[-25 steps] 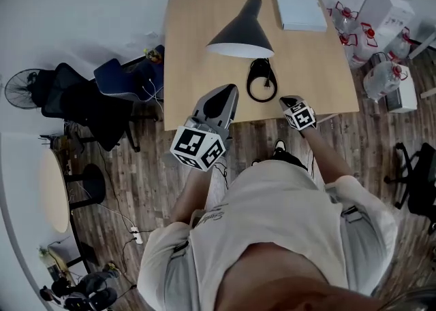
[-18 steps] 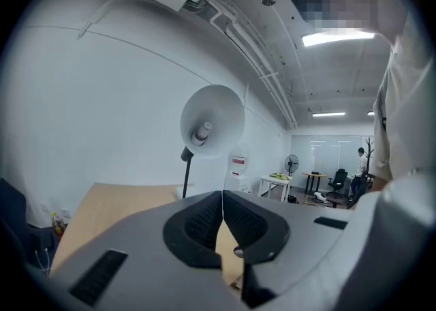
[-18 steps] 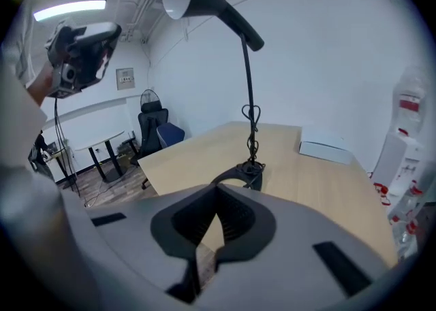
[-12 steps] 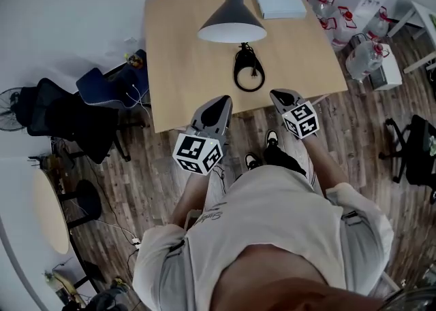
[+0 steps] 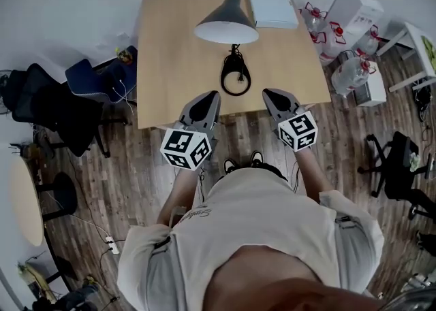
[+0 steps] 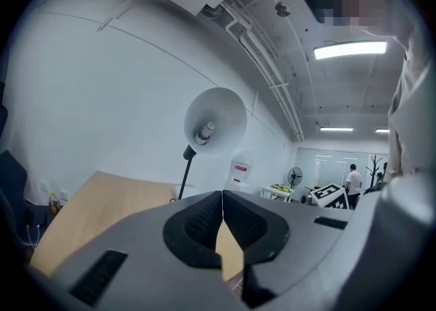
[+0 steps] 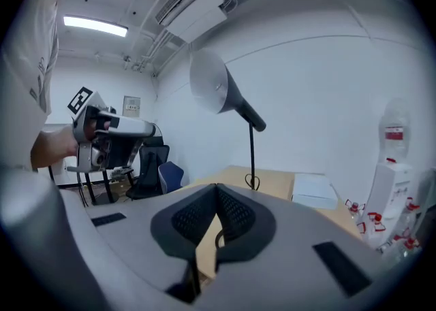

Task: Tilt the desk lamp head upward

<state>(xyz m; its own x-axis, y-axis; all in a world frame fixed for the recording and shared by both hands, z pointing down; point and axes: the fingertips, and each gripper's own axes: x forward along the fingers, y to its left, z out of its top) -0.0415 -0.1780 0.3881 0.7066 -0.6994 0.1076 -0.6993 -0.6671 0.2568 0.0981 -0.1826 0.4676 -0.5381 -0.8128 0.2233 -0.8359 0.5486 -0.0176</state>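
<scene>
While left tongs [image 5: 210, 94] and right tongs [image 5: 267, 92] sit closed, lamp [image 5: 226, 24] stands.

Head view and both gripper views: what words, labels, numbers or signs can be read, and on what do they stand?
No text is legible.
Shirt print: a cursive word, too small to read.
Water dispenser: red label, blurred.
Wall sign: too small to read.
Cubes on left gripper and right gripper: square code patterns, no letters.
</scene>
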